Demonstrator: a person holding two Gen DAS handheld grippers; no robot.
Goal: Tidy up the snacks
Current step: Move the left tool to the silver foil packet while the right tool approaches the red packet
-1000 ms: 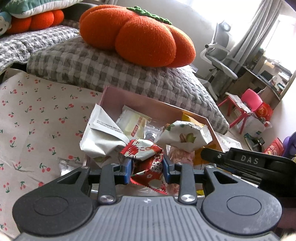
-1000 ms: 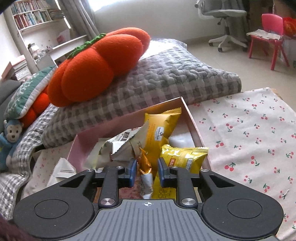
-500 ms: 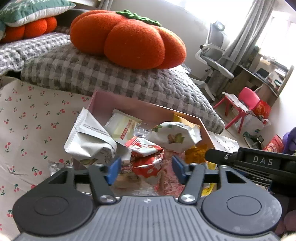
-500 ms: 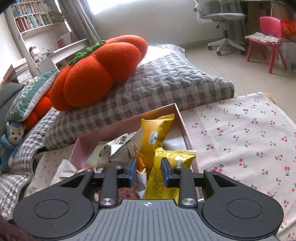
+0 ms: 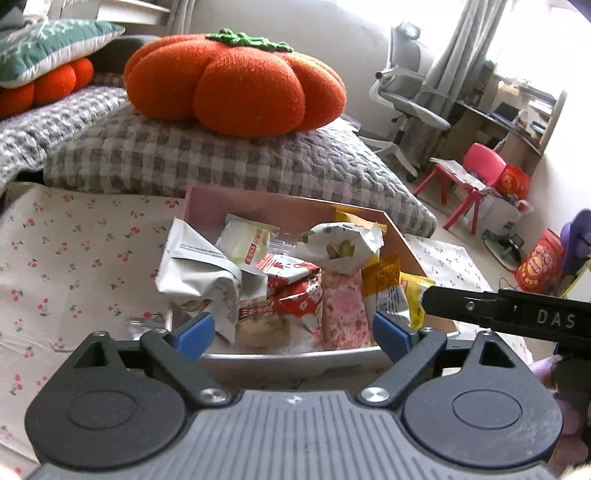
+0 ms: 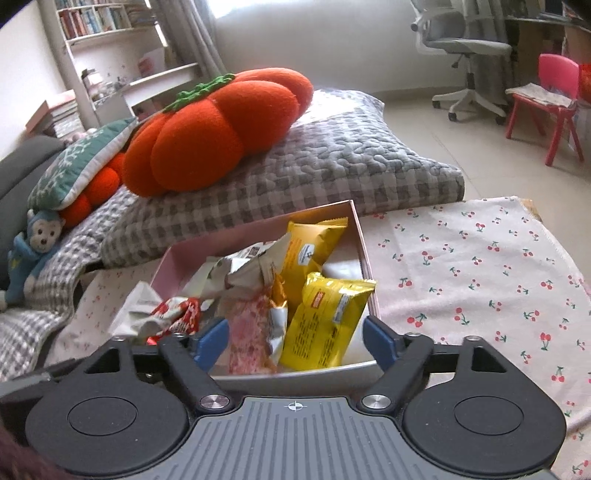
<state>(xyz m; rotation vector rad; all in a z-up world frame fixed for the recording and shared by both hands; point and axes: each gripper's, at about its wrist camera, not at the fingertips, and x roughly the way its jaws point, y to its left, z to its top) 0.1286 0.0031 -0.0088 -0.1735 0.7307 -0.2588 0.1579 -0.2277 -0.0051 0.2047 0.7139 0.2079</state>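
While a blue monkey toy [image 6: 35, 251] and a bookshelf [image 6: 99, 22] are seen only in the right wrist view, the right gripper's black finger is seen only from the left wrist, reaching in beside the yellow packets [image 5: 410, 291]. A second ago a red-and-white wrapper [image 5: 295, 280] was pinched by the left gripper [image 5: 291, 334] and a gold-ended snack [image 6: 279, 310] by the right gripper [image 6: 295, 341]; both are now released, the jaws opening wide with nothing pressed. The pink box [image 5: 258, 206] is set on the cherry-print cloth [image 6: 461, 266], crammed with crumpled white, yellow, red and pink packets.
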